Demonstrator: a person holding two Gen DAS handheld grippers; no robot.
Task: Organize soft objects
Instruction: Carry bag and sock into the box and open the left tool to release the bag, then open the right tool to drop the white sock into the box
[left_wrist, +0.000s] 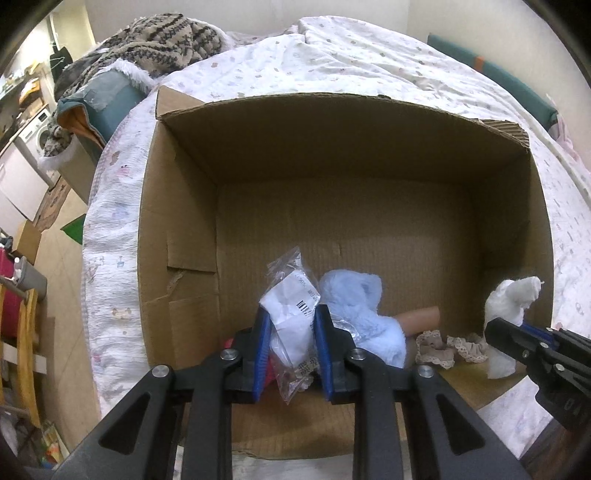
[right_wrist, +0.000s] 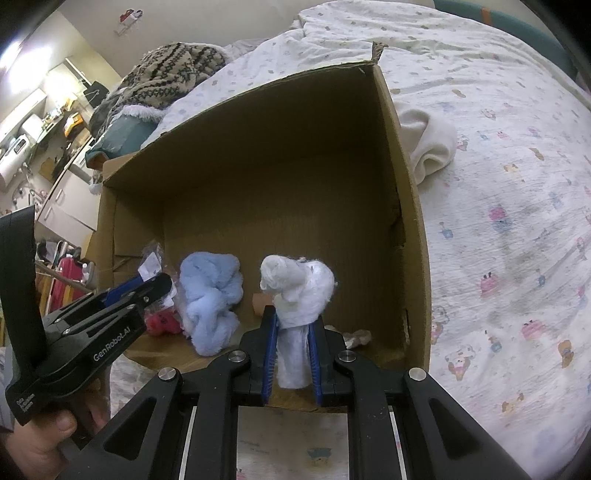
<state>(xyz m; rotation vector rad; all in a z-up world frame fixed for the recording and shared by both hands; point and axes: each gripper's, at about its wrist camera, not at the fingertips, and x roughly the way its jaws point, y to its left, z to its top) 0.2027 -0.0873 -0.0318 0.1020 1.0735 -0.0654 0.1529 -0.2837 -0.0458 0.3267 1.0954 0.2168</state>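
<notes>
An open cardboard box lies on the bed. My left gripper is shut on a clear plastic bag with white fabric and a barcode label, held just inside the box's near wall. Beside it on the box floor lie a light blue fluffy piece, a red item, a tan tube and lace-trimmed beige cloth. My right gripper is shut on a white fluffy cloth, upright over the box's near right corner.
A cream cloth lies on the patterned bedsheet just outside the box's right wall. A knitted patterned blanket is heaped at the bed's far left. A person's hand holds the left gripper. Furniture and floor clutter fill the left edge.
</notes>
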